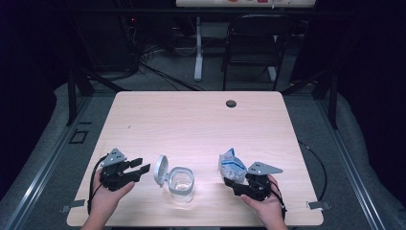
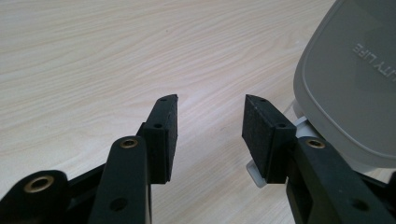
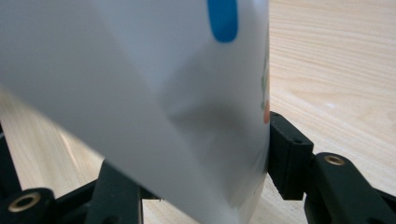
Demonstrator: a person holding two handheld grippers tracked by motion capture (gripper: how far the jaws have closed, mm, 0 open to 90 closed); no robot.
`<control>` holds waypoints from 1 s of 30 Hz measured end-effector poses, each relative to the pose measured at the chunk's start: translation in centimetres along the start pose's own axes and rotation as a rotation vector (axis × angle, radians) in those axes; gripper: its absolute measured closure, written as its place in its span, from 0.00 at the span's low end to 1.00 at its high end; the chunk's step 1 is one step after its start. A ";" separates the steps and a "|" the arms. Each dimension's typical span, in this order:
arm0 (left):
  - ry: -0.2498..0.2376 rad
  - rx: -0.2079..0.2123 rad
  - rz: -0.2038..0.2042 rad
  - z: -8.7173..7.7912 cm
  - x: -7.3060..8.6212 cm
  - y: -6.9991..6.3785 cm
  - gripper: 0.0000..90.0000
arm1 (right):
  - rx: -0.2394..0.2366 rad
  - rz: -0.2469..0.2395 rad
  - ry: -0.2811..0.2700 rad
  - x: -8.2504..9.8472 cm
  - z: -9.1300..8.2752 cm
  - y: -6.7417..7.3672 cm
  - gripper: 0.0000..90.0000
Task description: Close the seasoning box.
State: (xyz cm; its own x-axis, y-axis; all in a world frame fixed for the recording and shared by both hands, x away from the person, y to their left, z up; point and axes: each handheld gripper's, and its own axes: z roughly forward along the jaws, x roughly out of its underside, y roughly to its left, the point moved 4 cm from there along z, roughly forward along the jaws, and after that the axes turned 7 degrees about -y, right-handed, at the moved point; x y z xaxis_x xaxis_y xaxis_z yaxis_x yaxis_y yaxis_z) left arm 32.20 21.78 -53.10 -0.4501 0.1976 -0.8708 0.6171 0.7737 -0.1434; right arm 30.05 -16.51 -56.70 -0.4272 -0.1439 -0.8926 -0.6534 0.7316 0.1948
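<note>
A clear plastic container (image 1: 182, 184) stands near the table's front edge, with its grey hinged lid (image 1: 161, 169) flipped up on its left side. My left gripper (image 1: 141, 166) lies just left of that lid, open with nothing between its pads. In the left gripper view the lid (image 2: 355, 79) rises right beside the right pad (image 2: 261, 135), and my left gripper (image 2: 210, 121) has bare table between its jaws. My right gripper (image 1: 232, 181) is shut on a white and blue pouch (image 1: 231, 165), held upright to the right of the container. In the right gripper view the pouch (image 3: 154, 93) sits in my right gripper (image 3: 201, 163).
The light wooden table (image 1: 191, 120) has a dark cable hole (image 1: 231, 103) near its far edge. A black chair (image 1: 253, 38) and a white desk leg (image 1: 198, 48) stand beyond the table. Cables trail from both grippers off the table's sides.
</note>
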 end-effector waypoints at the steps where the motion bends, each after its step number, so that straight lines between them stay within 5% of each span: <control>1: 0.000 -0.003 0.000 0.0 0.0 0.0 0.63 | 0.005 -0.004 -0.002 -0.1 0.0 0.0 0.53; 10: 0.001 -0.002 -0.006 -0.1 0.0 0.1 0.62 | 0.036 -0.080 0.011 -1.3 -0.2 0.2 0.53; 30: -0.004 -0.011 -0.005 -0.2 0.0 0.3 0.62 | 0.039 -0.132 0.022 -2.6 0.6 0.6 0.53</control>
State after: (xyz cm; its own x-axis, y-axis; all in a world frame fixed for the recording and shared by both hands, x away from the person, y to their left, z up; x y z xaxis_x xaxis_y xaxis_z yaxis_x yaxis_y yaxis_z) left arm 32.27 22.13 -53.02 -0.4510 0.1914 -0.8717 0.6076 0.7813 -0.1428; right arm 31.13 -15.31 -54.52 -0.3527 -0.2548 -0.9004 -0.6805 0.7303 0.0599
